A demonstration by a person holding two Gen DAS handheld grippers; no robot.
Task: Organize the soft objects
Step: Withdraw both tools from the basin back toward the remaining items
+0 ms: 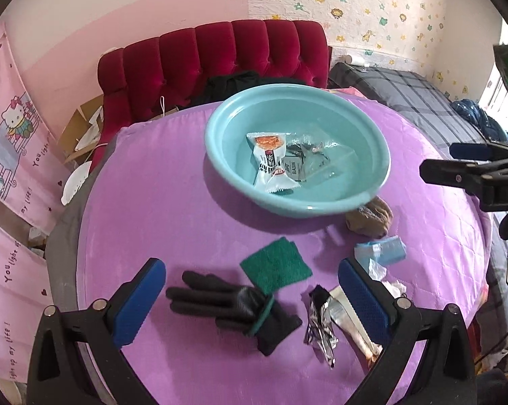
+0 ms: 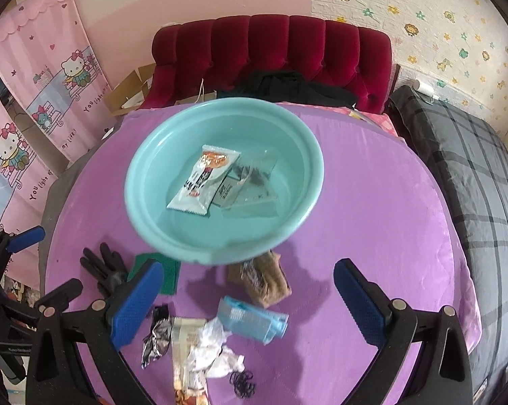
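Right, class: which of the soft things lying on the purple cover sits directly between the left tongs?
The black glove: it alone lies between the left tongs; the green scouring pad lies just beyond it.

Right gripper point(image 2: 248, 298) jaws spread wide, empty, above purple bench point(image 2: 372, 202). Teal basin point(image 2: 145, 212) ahead holds white snack packet point(image 2: 203, 182) and clear bag point(image 2: 254, 182). Between fingers: brown cloth point(image 2: 267, 283), blue packet point(image 2: 254, 320), crumpled tissue point(image 2: 213, 347). Black glove point(image 2: 102, 266) and green pad point(image 2: 167, 273) at left. Left gripper point(image 2: 34, 256) at left edge.
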